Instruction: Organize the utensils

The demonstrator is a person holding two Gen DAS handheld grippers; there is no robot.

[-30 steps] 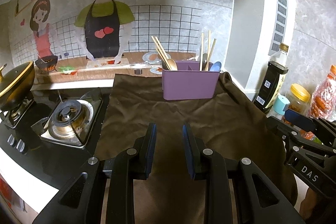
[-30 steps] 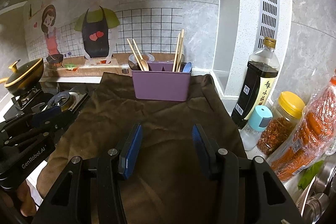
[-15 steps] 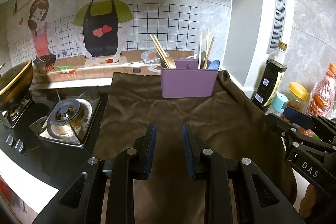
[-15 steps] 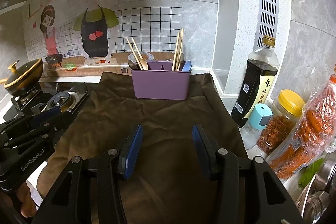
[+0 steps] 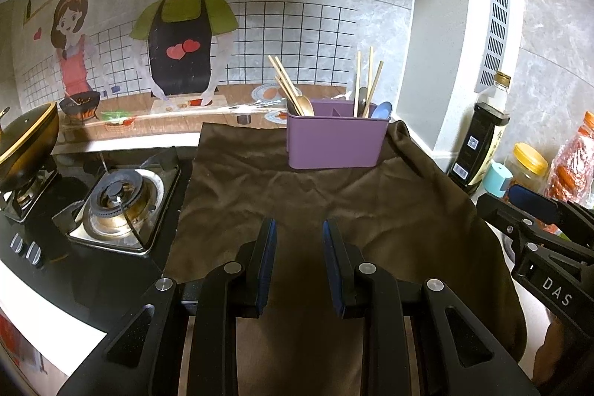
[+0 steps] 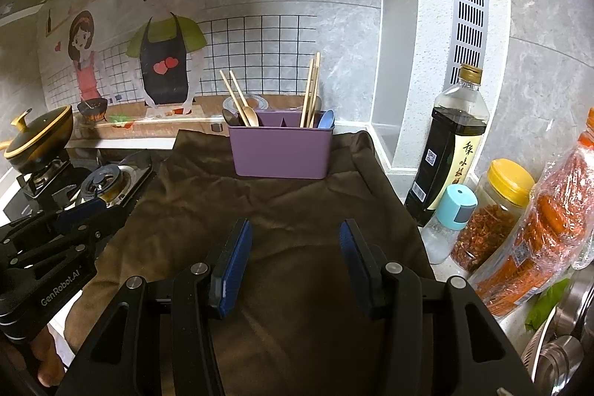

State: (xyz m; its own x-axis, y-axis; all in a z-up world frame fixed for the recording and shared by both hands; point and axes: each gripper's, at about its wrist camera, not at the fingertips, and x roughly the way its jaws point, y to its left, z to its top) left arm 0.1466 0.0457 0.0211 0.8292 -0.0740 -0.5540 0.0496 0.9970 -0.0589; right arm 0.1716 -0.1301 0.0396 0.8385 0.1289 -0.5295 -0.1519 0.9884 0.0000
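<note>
A purple utensil holder [image 5: 336,143] [image 6: 280,151] stands at the far edge of a brown cloth [image 5: 326,206] [image 6: 278,221]. Its left compartment holds wooden chopsticks [image 5: 284,80] and a wooden spoon [image 5: 305,105]. Its right compartment holds chopsticks [image 5: 367,80] and a blue spoon [image 5: 382,109]. My left gripper [image 5: 299,240] is open and empty above the cloth's near part. My right gripper [image 6: 295,240] is open wider, also empty, well short of the holder. Each gripper shows at the edge of the other's view.
A gas stove [image 5: 115,199] with a black and gold pot [image 5: 26,140] lies left of the cloth. A soy sauce bottle [image 6: 449,143], a small blue-capped bottle [image 6: 451,221], a yellow-lidded jar [image 6: 497,206] and a snack bag [image 6: 545,229] stand right. Metal bowls [image 6: 560,351] sit at the near right.
Both grippers have drawn back slightly from the holder. Their jaws have kept the same opening.
</note>
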